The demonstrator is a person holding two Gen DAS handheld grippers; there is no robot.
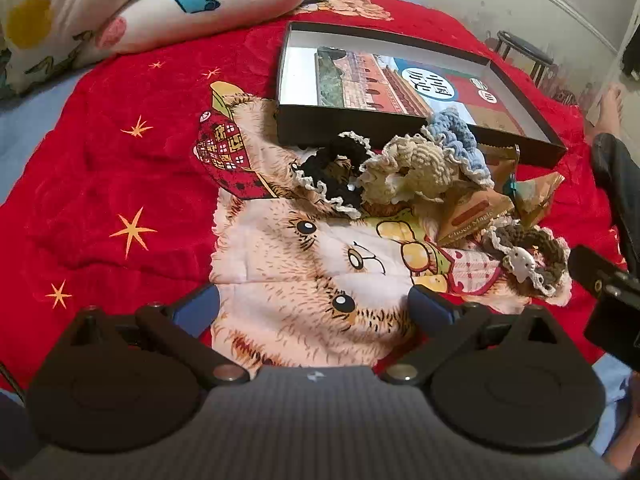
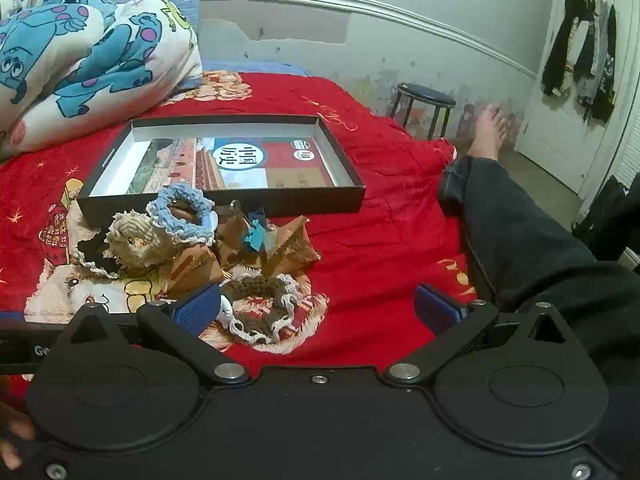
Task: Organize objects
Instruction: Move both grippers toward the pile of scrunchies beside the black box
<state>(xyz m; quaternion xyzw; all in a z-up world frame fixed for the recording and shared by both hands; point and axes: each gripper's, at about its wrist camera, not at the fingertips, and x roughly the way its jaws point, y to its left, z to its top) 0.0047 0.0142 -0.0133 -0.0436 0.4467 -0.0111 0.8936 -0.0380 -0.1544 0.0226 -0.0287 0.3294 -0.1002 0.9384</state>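
A pile of crocheted scrunchies and brown snack packets lies on the red bear blanket in front of a shallow black box (image 1: 360,126) (image 2: 224,200) that holds a picture book. I see a black scrunchie (image 1: 336,176), a cream one (image 1: 408,168) (image 2: 136,240), a blue one (image 1: 460,136) (image 2: 180,212) and a brown one with a white ghost (image 1: 528,260) (image 2: 260,300). Snack packets (image 1: 472,212) (image 2: 288,252) lie among them. My left gripper (image 1: 314,310) is open and empty, short of the pile. My right gripper (image 2: 316,308) is open, with its left finger beside the brown scrunchie.
A monster-print quilt (image 1: 120,8) (image 2: 80,60) is bunched at the back left. A person's leg in dark trousers (image 2: 520,240) lies along the bed's right edge. A stool (image 2: 424,100) and a door with hanging clothes (image 2: 580,52) stand beyond the bed.
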